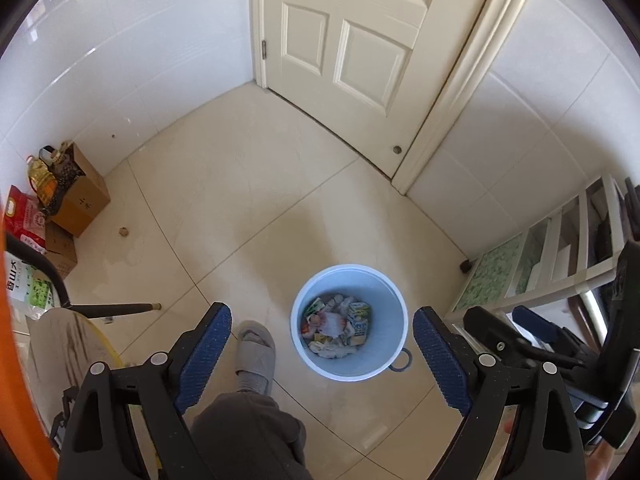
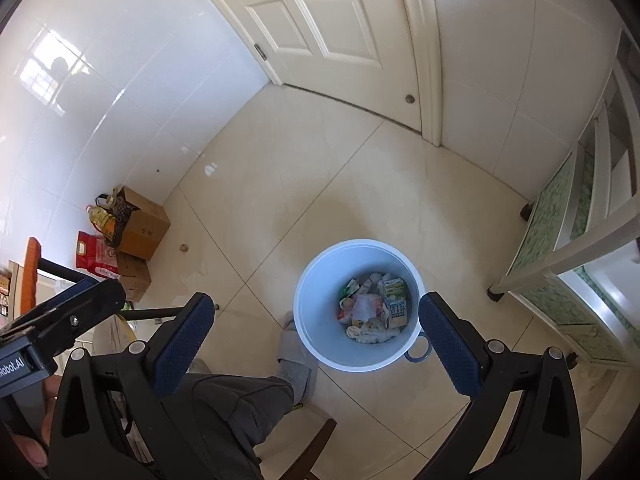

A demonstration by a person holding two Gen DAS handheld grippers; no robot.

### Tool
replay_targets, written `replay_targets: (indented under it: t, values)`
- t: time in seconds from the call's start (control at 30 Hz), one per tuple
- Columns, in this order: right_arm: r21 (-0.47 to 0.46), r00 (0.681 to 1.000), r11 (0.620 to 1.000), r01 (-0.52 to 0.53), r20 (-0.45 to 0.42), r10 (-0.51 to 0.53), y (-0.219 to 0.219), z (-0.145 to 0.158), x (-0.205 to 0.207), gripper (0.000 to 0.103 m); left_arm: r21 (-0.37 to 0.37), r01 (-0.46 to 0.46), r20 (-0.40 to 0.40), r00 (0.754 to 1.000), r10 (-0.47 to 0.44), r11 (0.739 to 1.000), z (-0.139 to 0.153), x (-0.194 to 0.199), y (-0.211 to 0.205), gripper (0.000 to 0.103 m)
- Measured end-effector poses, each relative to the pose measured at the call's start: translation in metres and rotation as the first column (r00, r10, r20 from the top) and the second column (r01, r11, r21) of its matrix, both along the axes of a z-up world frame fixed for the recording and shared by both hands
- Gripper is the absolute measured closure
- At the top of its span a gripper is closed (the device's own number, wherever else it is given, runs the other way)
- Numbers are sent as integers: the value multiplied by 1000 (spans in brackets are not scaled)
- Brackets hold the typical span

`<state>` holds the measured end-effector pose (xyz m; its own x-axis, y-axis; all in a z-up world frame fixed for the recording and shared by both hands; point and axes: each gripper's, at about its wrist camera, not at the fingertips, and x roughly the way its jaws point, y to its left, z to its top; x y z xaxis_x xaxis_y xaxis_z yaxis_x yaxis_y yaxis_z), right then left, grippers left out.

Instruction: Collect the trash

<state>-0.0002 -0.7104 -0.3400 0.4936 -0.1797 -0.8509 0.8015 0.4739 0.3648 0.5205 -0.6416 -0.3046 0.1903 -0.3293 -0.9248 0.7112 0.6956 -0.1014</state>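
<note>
A light blue trash bin [image 1: 384, 304] stands on the tiled floor, holding trash [image 1: 340, 328]: cartons, wrappers and crumpled paper. It also shows in the right wrist view [image 2: 316, 300] with the same trash [image 2: 376, 312] inside. My left gripper [image 1: 322, 360] is open and empty, held high above the floor, with the bin between its blue-padded fingers in view. My right gripper [image 2: 316, 344] is open and empty, also high above the bin. The right gripper shows at the right of the left wrist view [image 1: 520, 332].
The person's leg and grey slipper [image 1: 256, 356] stand just left of the bin. Cardboard boxes [image 1: 80, 196], an oil bottle and a red bag sit by the left wall. A white shelf unit [image 1: 560, 256] stands right. A closed door [image 1: 348, 40] is ahead. A small brown scrap [image 1: 124, 232] lies on the floor.
</note>
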Motion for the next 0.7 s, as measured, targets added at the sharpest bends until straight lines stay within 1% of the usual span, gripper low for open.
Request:
replay_targets:
  t: [0.1, 0.13, 0.2, 0.3, 0.4, 0.5, 0.57, 0.7]
  values:
    - [-33, 1000, 999, -6, 28, 7, 14, 25, -2, 0, -40, -14, 27, 1000, 15, 999, 31, -15, 32, 14]
    - [-48, 999, 999, -8, 44, 10, 20, 36, -2, 0, -56, -17, 41, 999, 19, 998, 48, -17, 51, 14]
    - [-80, 998, 997, -14, 67, 20, 30, 57, -2, 0, -94, -25, 73, 997, 32, 995, 71, -28, 78, 13]
    - [-146, 993, 989, -32, 108, 48, 52, 95, 1, 0, -155, -42, 122, 991, 62, 987, 105, -46, 121, 11]
    - [-217, 985, 974, -61, 143, 94, 82, 133, 7, 0, -212, -67, 188, 976, 108, 975, 139, -62, 178, 9]
    - [-286, 974, 953, -100, 166, 152, 117, 168, 18, 0, -264, -105, 253, 952, 174, 959, 169, -81, 233, 8]
    - [-326, 962, 937, -126, 192, 196, 143, 190, 26, 0, -304, -127, 295, 930, 220, 944, 189, -95, 272, 6]
    - [-409, 929, 892, -193, 217, 300, 199, 233, 46, 0, -372, -185, 390, 858, 334, 909, 227, -129, 350, 1]
